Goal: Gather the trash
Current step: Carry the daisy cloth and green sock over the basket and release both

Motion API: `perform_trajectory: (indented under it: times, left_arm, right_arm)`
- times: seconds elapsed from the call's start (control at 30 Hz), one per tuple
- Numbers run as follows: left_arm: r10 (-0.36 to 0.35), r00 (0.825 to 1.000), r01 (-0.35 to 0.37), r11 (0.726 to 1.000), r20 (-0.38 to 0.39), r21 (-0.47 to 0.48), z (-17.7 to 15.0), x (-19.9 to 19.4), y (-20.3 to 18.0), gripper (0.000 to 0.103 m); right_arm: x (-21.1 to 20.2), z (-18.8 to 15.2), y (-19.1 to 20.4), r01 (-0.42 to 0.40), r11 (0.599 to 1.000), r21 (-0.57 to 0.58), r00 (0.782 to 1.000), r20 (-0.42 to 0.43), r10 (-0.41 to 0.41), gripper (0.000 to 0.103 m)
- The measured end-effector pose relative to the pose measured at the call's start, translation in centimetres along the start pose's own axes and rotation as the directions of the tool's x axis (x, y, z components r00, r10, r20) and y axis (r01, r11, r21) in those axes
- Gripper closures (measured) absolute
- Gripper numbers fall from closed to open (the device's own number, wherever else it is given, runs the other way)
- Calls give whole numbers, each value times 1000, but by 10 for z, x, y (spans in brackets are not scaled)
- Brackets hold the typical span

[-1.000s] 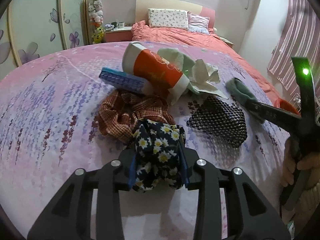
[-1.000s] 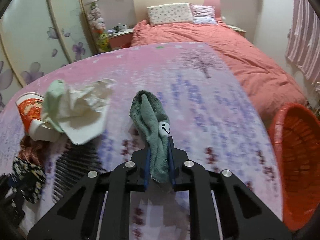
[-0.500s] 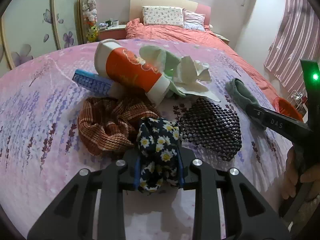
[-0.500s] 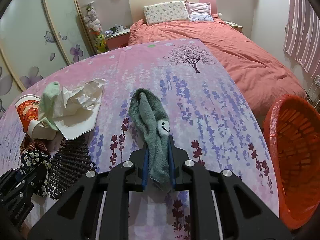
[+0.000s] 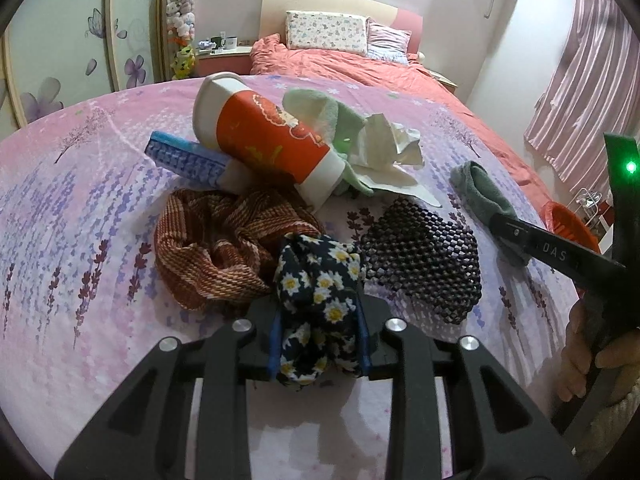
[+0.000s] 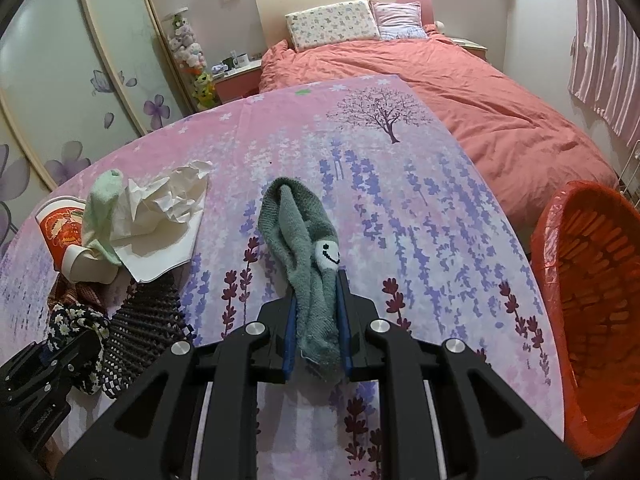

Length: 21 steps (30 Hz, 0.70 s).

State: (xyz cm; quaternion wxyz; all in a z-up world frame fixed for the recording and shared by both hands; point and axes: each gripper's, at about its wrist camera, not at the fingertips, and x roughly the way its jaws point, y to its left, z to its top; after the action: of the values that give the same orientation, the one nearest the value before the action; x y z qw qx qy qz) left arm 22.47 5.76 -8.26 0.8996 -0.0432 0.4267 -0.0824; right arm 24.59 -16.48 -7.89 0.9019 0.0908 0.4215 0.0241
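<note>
Trash still litters the counter: paper cup, crumpled tissue, cloths. Left tongs clench a daisy-print cloth, right tongs a grey sock; the orange basket apparently sits empty.

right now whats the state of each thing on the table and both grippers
left gripper: shut on the daisy-print cloth
right gripper: shut on the grey sock
paper cup: lying on its side
white tissue: crumpled
pale green sock: draped over the cup
checked cloth: bunched
black mesh mat: lying loose
orange basket: lined with a bag, looks empty
</note>
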Motion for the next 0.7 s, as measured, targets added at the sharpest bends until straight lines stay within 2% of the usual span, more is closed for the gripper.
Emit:
perform_trajectory:
  times: [0.17,0.43,0.7]
  left_arm:
    - [5,1000,-6,1000,22,29,-3,-12,1,82]
    - [-21,996,17,999,85,50,1,-53,-6,82]
    - [-71,985,60,995,156,76,8,-90,-41,82]
  right_arm:
    - [-9,-6,-4,-24,1000,-7,1000,9,24,92]
    - [-64,-12,-11,-74,997,-15,990,121,75,92]
    - [-120,-15,-31,-73,997,4,970,232,70,92]
